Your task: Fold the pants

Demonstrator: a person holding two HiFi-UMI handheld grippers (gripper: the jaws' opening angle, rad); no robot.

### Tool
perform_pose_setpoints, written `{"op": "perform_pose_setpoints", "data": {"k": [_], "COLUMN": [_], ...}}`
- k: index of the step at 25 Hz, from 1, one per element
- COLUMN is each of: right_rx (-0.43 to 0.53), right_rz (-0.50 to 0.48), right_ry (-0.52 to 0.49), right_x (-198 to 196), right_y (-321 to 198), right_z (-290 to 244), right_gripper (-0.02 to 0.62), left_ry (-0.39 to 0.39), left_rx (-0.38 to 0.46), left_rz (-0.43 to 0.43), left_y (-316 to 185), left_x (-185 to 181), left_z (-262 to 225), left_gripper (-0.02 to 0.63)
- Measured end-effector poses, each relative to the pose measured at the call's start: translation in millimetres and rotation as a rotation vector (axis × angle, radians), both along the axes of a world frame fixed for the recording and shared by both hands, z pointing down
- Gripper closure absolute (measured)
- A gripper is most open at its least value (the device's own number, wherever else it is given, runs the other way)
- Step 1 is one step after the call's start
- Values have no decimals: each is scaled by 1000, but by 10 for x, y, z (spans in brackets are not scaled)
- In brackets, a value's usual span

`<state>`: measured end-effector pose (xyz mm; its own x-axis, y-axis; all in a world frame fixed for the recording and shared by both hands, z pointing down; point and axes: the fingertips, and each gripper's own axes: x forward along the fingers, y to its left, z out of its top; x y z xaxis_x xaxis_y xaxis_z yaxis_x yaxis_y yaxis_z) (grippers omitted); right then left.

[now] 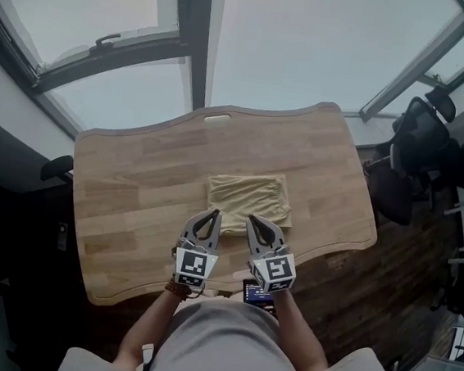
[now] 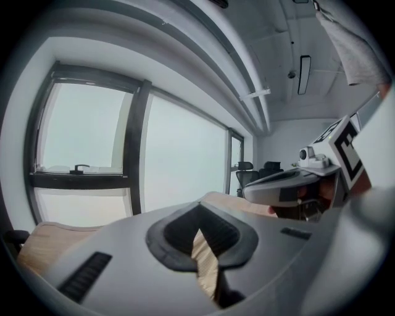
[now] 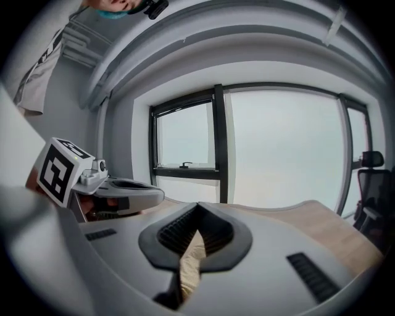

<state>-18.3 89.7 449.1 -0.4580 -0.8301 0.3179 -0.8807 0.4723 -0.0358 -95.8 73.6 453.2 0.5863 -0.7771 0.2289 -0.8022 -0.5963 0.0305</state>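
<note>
The tan pants (image 1: 249,197) lie folded into a flat rectangle on the wooden table (image 1: 130,211), near its front middle. My left gripper (image 1: 214,212) is shut, its tips at the near left corner of the pants. Beside it, my right gripper (image 1: 251,218) is also shut, with its tips over the near edge of the cloth. In the left gripper view the jaws (image 2: 199,213) meet, and a strip of tan shows through the slit below them. The right gripper view gives the same picture of closed jaws (image 3: 197,211) and a tan strip. The cloth lies flat and unlifted.
Black office chairs (image 1: 421,147) stand off the table's right end on the dark floor. Large windows (image 1: 106,52) run behind the table's far edge. The person's body fills the space at the front edge. Bare tabletop extends to the left and right of the pants.
</note>
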Motion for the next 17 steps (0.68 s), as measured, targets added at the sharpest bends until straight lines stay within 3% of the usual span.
{"op": "perform_pose_setpoints", "data": {"k": [11, 17], "right_rx": [-21, -4], "right_rz": [-18, -36], "right_ry": [15, 29], "right_x": [258, 487], "right_y": [-36, -144], "right_z": [23, 56], "right_gripper": [592, 592], "left_ry": [-2, -24], "left_rx": [-18, -30], "left_rz": [8, 29], "left_y": [-12, -130], "left_x": [169, 442], "left_z": [35, 82], "left_gripper": [600, 600]}}
